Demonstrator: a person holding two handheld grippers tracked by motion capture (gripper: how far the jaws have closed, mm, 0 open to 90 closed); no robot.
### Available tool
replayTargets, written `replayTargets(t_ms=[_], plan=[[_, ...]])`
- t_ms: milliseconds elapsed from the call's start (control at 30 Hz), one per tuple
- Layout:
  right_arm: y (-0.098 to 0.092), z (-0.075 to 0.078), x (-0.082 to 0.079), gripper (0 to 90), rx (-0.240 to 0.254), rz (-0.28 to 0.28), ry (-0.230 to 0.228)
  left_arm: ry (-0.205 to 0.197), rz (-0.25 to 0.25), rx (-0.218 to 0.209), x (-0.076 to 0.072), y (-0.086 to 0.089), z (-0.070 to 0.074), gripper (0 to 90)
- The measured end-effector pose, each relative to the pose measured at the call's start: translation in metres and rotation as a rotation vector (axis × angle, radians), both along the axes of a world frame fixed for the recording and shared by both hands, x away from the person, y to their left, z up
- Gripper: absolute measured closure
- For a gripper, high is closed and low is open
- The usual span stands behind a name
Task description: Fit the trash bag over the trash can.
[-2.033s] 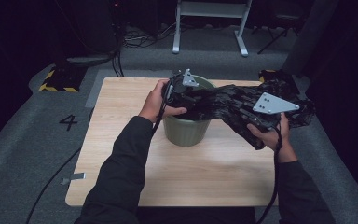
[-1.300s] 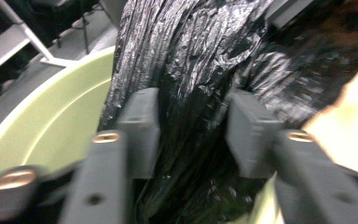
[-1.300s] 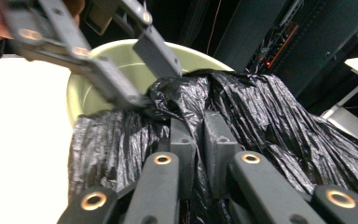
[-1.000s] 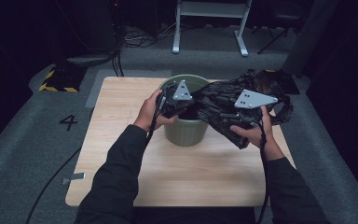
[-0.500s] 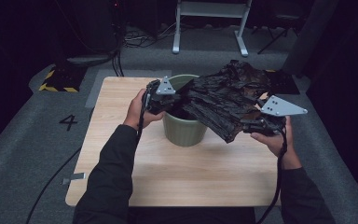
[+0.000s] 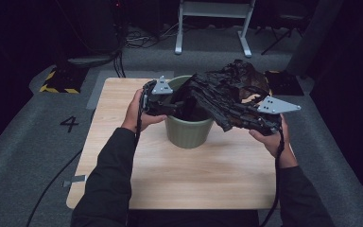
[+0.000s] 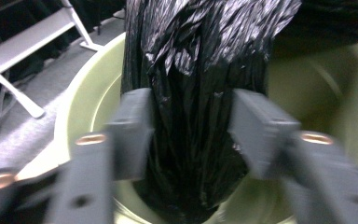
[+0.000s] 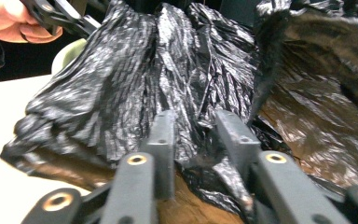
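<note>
Bag (image 6: 227, 97), black crinkled plastic, hung bunched between the two tongs above the desk (image 6: 179, 175). One end of it dropped into the bin (image 6: 189, 132), pale green, which stood on the desk just below the left tongs (image 6: 170, 106). The rest spread up and away over the bin's rim towards the right tongs (image 6: 238, 116) and bulged behind them.

Left tongs: seen from above, held at the bin's near-left rim, pointing across the mouth. In the left gripper view the tongs (image 7: 189, 135) had just been opening; the jaws stood apart with a gathered hank of bag (image 7: 196, 93) between them. The left pad lay against the plastic; a narrow gap showed at the right pad, so no clamp on it. Bin wall (image 7: 307, 79) lay straight beyond the tongs, the bag running down inside it. View was blurred.

Right tongs: held to the right of the bin, over the desk, pointing back at the left tongs. In the right gripper view the tongs (image 8: 193, 135) had just been closing; the jaws stood fairly narrow with a ridge of pleated bag (image 8: 182, 70) squeezed between them and a fold trailing below the right jaw. Bag filled the space ahead of the tongs. The other hand (image 8: 9, 21) showed far beyond, upper left, with a slip of bin rim (image 8: 67, 53) beside it.
</note>
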State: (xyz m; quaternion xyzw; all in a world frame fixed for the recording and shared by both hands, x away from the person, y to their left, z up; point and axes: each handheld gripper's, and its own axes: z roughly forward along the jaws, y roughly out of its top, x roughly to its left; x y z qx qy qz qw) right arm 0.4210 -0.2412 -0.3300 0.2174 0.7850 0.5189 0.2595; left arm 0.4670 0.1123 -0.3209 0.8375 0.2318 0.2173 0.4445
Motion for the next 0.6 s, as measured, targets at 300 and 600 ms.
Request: replayTargets(t_ms=[300, 600], plan=[[-0.001, 0.006, -0.004, 88.5, -0.018, 0.033, -0.029, -0.064, 0.005, -0.133, -0.016, -0.001, 0.028, 22.0], [0.007, 0.012, -0.010, 89.6, -0.043, 0.051, -0.057, -0.088, -0.145, 0.005, -0.032, -0.065, 0.032, 18.2]])
